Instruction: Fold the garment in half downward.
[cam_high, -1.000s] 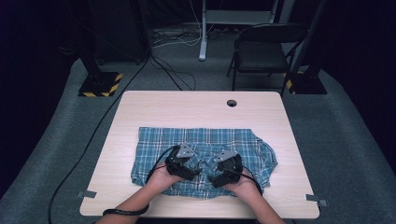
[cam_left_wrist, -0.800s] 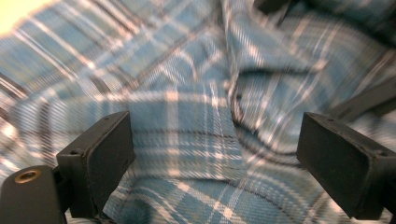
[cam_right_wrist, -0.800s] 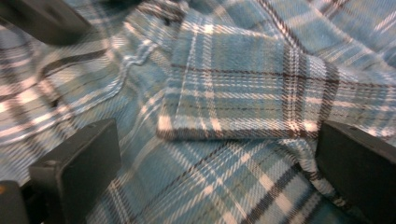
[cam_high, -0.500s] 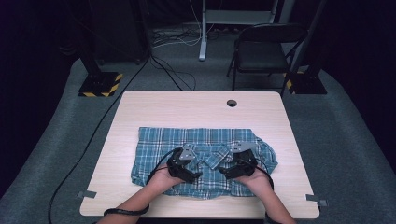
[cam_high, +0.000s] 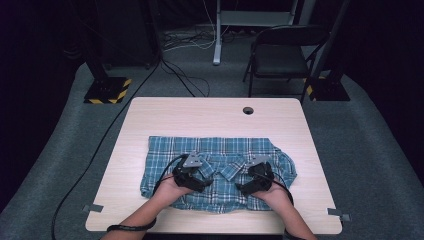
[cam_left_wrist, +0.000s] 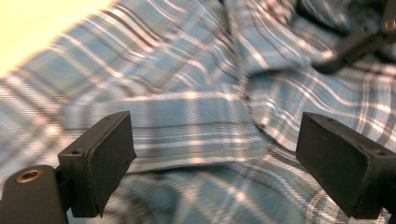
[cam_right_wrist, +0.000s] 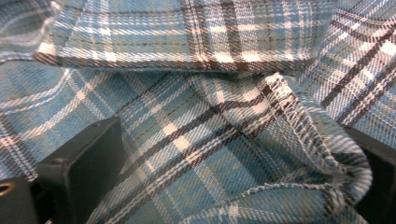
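A blue plaid shirt (cam_high: 220, 150) lies spread flat on the light wooden table (cam_high: 200, 115), collar near the front middle. My left gripper (cam_high: 200, 179) hovers over the shirt's front left part. In the left gripper view its jaws stand wide open above the cloth (cam_left_wrist: 187, 107) with nothing between them (cam_left_wrist: 210, 163). My right gripper (cam_high: 248, 184) rests on the shirt's front right part. In the right gripper view its jaws are apart and a hemmed fold of the shirt (cam_right_wrist: 289, 140) is bunched between them (cam_right_wrist: 233, 177), covering the right jaw. A jaw of the right gripper (cam_left_wrist: 355, 44) shows farther off.
A round cable hole (cam_high: 248, 110) sits near the table's far edge. Behind the table stand a black folding chair (cam_high: 282, 55) and two stand bases with yellow-black tape (cam_high: 107, 90). Cables run across the grey floor. Bare wood surrounds the shirt.
My right gripper has slid to the right, from near the collar to the shirt's right part. The left gripper has barely shifted.
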